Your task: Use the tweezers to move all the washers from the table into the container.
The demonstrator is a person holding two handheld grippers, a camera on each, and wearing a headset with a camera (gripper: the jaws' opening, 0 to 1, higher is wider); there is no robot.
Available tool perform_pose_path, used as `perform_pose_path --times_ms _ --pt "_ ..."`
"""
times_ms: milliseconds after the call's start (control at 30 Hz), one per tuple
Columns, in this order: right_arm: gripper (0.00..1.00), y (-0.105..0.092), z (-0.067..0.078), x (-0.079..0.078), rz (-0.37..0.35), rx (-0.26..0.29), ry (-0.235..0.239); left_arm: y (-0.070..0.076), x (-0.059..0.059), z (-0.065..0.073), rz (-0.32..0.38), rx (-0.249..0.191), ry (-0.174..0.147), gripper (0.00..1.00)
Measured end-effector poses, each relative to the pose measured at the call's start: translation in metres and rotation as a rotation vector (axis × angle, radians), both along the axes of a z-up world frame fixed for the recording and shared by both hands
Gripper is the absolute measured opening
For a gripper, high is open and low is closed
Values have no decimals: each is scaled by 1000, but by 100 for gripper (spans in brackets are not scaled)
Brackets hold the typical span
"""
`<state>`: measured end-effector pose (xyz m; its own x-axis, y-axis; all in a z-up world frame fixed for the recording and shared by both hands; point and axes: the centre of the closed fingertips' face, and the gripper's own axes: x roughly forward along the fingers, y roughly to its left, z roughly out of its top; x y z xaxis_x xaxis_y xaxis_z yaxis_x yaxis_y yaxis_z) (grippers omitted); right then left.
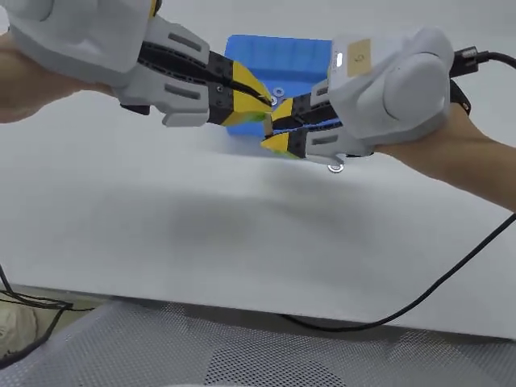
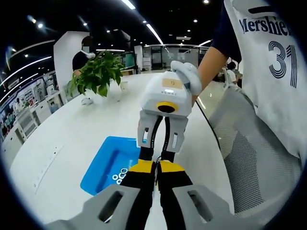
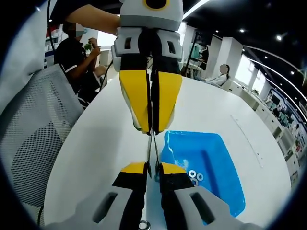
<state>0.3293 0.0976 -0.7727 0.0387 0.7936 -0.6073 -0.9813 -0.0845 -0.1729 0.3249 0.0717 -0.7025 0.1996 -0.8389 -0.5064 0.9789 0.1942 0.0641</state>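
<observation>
Over the white table, my left gripper point(image 1: 264, 103) and right gripper point(image 1: 274, 133) meet tip to tip beside the blue container point(image 1: 282, 58). The thin metal tweezers point(image 3: 150, 151) run from the left gripper's point(image 3: 151, 129) shut yellow jaws down between the right gripper's point(image 3: 152, 171) jaws, which close on their tips. In the left gripper view, my left gripper point(image 2: 156, 167) faces the right gripper point(image 2: 157, 159) head on. Several washers point(image 3: 194, 176) lie in the container point(image 3: 211, 155). One washer point(image 1: 335, 167) lies on the table under the right gripper, and the right gripper view shows this washer point(image 3: 143, 225) at its bottom edge.
A black cable point(image 1: 435, 282) trails from the right gripper across the table and over its front edge. A mesh chair point(image 1: 242, 355) stands in front of the table. A potted plant point(image 2: 98, 72) stands at the table's far end, and people sit at desks beyond.
</observation>
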Motion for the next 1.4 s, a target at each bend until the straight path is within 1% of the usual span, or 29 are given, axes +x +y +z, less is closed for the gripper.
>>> perform_pose_path --times_ms 233,433,500,833,1067,1100,1167,1200,1267,1400 --pt "11 1 -3 0 10 -4 1 2 2 -4 -6 13 1 5" --pt "11 1 -5 4 2 -6 4 1 3 -6 -4 15 2 5" --pt "11 1 -5 5 -1 -4 10 1 3 -6 -2 14 7 5" --pt "11 3 -7 5 -7 -3 21 -1 3 -8 -2 24 8 5" --pt "11 3 -10 6 -10 -8 40 -1 5 -12 -2 33 18 5" --pt "11 3 -10 6 -11 -6 40 -1 4 -11 -2 29 24 5" --pt "11 3 -10 7 -13 -4 40 -1 7 -11 -2 31 18 5" --pt "11 3 -10 6 -15 -3 43 -1 7 -11 -3 28 24 5" --pt "11 3 -10 6 -16 -3 44 -1 7 -11 -5 27 23 5" --pt "11 3 -9 6 -19 -2 46 -2 7 -10 -6 24 32 5"
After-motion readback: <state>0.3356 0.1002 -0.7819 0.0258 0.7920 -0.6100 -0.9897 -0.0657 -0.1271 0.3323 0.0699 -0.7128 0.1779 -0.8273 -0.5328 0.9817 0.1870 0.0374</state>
